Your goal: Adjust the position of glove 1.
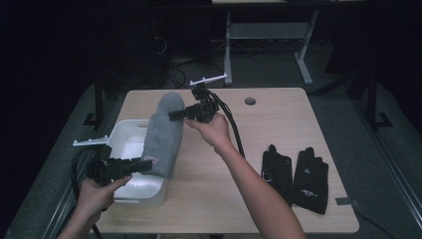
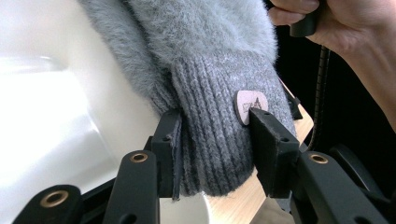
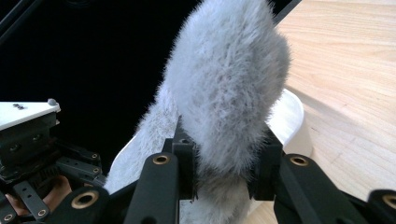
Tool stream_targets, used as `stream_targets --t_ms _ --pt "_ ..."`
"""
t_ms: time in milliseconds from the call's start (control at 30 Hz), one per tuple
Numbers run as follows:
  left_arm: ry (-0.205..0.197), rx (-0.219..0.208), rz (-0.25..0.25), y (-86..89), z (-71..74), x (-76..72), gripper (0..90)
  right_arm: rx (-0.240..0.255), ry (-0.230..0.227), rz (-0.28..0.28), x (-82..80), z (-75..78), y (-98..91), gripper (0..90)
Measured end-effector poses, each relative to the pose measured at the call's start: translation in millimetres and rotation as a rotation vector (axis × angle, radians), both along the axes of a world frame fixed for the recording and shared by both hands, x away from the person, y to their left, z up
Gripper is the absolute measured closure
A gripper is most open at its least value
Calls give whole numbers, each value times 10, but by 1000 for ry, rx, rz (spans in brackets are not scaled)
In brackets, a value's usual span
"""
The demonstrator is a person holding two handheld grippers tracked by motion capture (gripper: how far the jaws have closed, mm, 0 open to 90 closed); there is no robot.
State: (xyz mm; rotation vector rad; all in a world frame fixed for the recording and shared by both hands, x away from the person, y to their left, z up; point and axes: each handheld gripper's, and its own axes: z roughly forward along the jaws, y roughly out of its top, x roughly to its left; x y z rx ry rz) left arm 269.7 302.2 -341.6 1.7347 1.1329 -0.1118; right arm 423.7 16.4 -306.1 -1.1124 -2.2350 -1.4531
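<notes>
A fuzzy grey mitten point(image 1: 163, 130) is stretched between my two grippers above the white bin point(image 1: 130, 191). My left gripper point(image 1: 145, 165) is shut on the mitten's ribbed knit cuff point(image 2: 210, 140), its pads point(image 2: 268, 144) pressing both sides beside a small leather tag point(image 2: 247, 103). My right gripper point(image 1: 175, 115) is shut on the mitten's fluffy tip point(image 3: 224, 84), with the fur bulging out over its jaws. The left gripper point(image 3: 32, 154) and its hand appear low at the left in the right gripper view.
A pair of black gloves point(image 1: 296, 177) lies flat at the table's right front. The wooden table point(image 1: 268, 124) has a round cable hole point(image 1: 250, 101) near its far edge. A white desk frame point(image 1: 268, 40) stands behind on the dark floor.
</notes>
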Motion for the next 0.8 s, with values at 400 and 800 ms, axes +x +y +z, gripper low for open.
stream_targets --t_ms 400,800 --pt "15 -18 11 173 -70 -33 614 1 19 19 32 -80 240 695" --pt "89 9 39 249 -317 41 563 -60 8 69 47 -197 519 725"
